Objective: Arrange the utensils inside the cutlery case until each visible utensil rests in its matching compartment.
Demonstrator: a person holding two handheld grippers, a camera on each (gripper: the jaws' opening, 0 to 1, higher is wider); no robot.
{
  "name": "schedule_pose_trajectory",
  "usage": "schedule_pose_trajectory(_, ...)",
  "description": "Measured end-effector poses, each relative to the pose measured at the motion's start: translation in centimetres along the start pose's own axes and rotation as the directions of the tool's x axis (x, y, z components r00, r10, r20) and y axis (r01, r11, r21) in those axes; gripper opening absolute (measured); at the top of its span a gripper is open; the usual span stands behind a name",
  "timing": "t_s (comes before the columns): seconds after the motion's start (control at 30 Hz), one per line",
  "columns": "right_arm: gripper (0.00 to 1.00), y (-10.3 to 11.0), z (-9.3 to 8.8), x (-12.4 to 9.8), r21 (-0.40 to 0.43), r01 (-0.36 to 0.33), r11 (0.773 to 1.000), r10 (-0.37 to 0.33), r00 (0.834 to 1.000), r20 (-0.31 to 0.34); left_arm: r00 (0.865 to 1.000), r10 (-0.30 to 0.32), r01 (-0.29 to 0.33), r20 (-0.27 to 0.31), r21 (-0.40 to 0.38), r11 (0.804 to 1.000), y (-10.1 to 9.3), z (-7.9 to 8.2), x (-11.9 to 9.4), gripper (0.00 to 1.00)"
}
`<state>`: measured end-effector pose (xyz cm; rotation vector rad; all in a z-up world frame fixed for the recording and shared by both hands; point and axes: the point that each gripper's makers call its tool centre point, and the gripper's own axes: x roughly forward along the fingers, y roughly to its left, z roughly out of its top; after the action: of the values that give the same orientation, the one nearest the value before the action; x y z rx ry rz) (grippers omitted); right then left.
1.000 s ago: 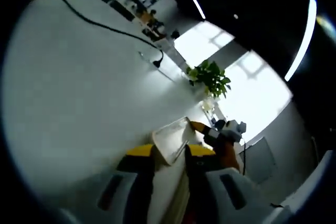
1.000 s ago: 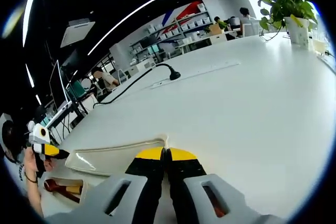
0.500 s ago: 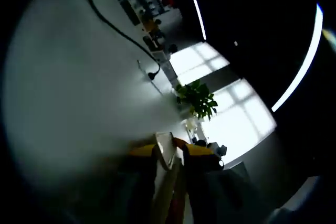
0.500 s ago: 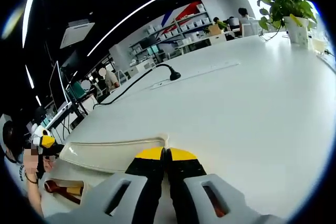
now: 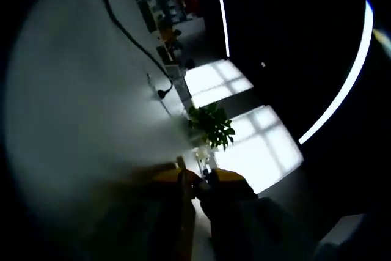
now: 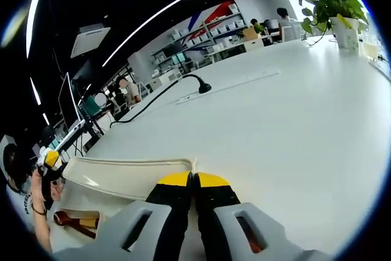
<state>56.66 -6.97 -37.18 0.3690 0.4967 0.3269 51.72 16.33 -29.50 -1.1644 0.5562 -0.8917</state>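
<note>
- Right tool: two yellow-tipped jaws pressed together, no gap visible between them; closed on the rim of the cutlery case, at its near corner, as far as can be told.
- One cutlery case, cream-white, with the near long wall lifted and tilted; stretching from the right tool toward the left edge of the right gripper view.
- Inside the case, at the lower left, one utensil with a dark red-brown handle, lying in a compartment; which compartment, cannot tell.
- Left tool in the left gripper view: dark and blurred, two yellow-tipped jaws close together on a thin pale edge, apparently the wall of the same case.
- Same left tool also seen at the far left of the right gripper view, yellow tip up, held by one hand of a person.
- One white desk under the case, wide and bare around the tools.
- On the desk, well apart from the case: one black cable ending at a plug, beside one flat white strip.
- One potted plant with green leaves in a white pot, at the far right corner of the desk.
- Behind the desk: shelves with boxes, and three people far away, small and unclear.
- Two long white ceiling lights in the left gripper view.
</note>
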Motion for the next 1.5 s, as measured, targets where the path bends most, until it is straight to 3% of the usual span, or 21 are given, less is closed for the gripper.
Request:
schedule_pose_trajectory(0.23, 0.00, 0.1, 0.0, 0.0, 0.002, -0.009, 1.000, 0.009, 1.000, -0.003, 0.998, -0.059, 0.059, 0.005, -0.009, 0.998, -1.0, 0.5, 0.1, 0.18)
schedule_pose_trajectory(0.33, 0.00, 0.1, 0.0, 0.0, 0.003, -0.011, 1.000, 0.011, 1.000, -0.002, 0.999, -0.041, 0.041, 0.013, 0.012, 0.999, -0.6, 1.2, 0.0, 0.21)
schedule_pose_trajectory(0.6, 0.00, 0.3, -0.1, -0.1, 0.009, -0.018, 1.000, 0.018, 1.000, 0.000, 0.998, -0.062, 0.062, 0.017, 0.022, 0.998, -0.9, 2.0, 0.0, 0.29)
schedule_pose_trajectory(0.73, 0.00, 0.2, -0.1, -0.1, 0.007, -0.019, 1.000, 0.019, 1.000, 0.001, 0.994, -0.104, 0.104, 0.037, 0.015, 0.994, -1.8, 2.5, 0.0, 0.41)
schedule_pose_trajectory(0.9, 0.00, 0.3, -0.1, 0.0, -0.011, -0.025, 1.000, 0.025, 1.000, -0.004, 0.989, -0.145, 0.144, 0.025, 0.015, 0.989, -2.8, 2.0, 0.0, 0.38)
schedule_pose_trajectory(1.1, 0.01, 0.7, -0.3, 0.1, -0.110, -0.011, 0.994, 0.009, 1.000, -0.017, 0.984, -0.178, 0.178, 0.022, -0.003, 0.984, -3.5, 1.5, 0.1, 0.30)
schedule_pose_trajectory(1.2, 0.01, 0.7, -0.3, 0.1, -0.111, -0.013, 0.994, 0.011, 1.000, -0.018, 0.984, -0.176, 0.176, 0.028, 0.004, 0.984, -3.5, 1.5, 0.0, 0.28)
schedule_pose_trajectory(1.37, 0.01, 0.8, -0.2, 0.2, -0.100, -0.019, 0.995, 0.017, 1.000, -0.018, 0.969, -0.241, 0.244, 0.051, -0.059, 0.968, -4.2, 2.0, 0.3, 0.26)
schedule_pose_trajectory(1.5, 0.01, 0.8, -0.1, 0.2, -0.092, -0.021, 0.996, 0.020, 1.000, -0.014, 0.964, -0.263, 0.266, 0.047, -0.053, 0.963, -5.0, 1.4, 0.4, 0.27)
